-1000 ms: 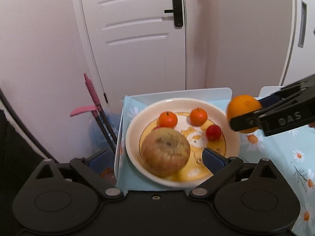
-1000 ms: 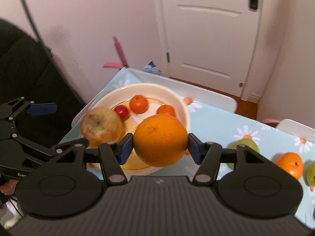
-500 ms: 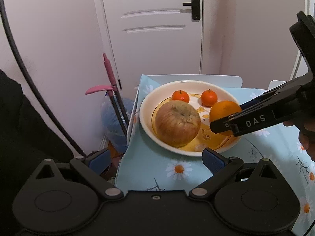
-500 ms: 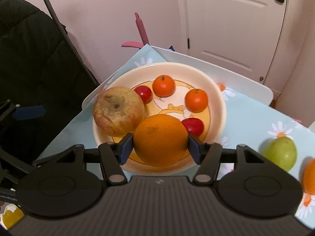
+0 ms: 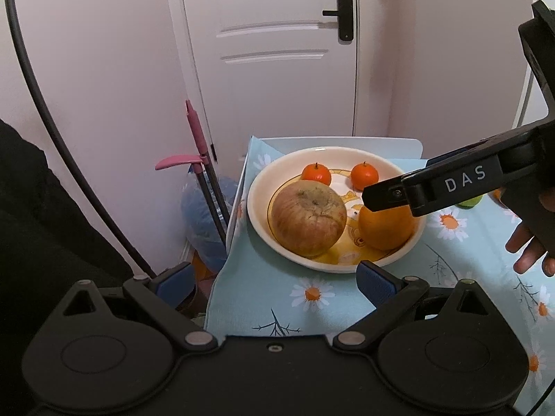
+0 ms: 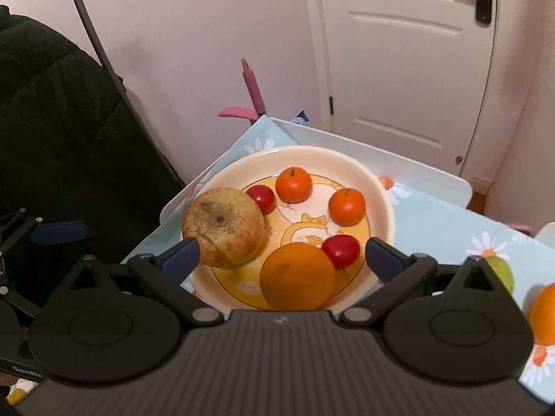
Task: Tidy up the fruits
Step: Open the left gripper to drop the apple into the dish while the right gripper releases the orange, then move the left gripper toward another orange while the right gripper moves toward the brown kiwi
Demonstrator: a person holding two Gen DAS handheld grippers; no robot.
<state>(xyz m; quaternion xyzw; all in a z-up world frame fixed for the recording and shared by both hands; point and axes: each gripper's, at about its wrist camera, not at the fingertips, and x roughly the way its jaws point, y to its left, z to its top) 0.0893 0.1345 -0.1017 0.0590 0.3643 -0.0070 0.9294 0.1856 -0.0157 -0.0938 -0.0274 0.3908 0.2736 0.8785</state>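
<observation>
A cream plate (image 6: pixel 381 187) with a yellow picture holds a big blotchy apple (image 6: pixel 223 230), two small tangerines (image 6: pixel 293 184), two red fruits (image 6: pixel 341 249) and a large orange (image 6: pixel 296 279). My right gripper (image 6: pixel 281 253) hangs over the plate's near side with its jaws opening. The orange lies low between them, untouched by either pad. In the left wrist view the orange (image 5: pixel 385 228) rests beside the apple (image 5: pixel 308 216), under the right gripper's black finger (image 5: pixel 392 194). My left gripper (image 5: pixel 275 279) stands open and empty just short of the plate (image 5: pixel 256 187).
On the daisy-print tablecloth (image 6: pixel 433 222), right of the plate, lie a green fruit (image 6: pixel 501 270) and another orange (image 6: pixel 543 312). A pink-handled tool (image 5: pixel 194 131) leans by the table's left edge. A white door (image 5: pixel 277 52) stands behind. Dark fabric (image 6: pixel 52 121) fills the left.
The right gripper brought the orange down over the plate, then spread its jaws and let it go. The left gripper drew back from the plate.
</observation>
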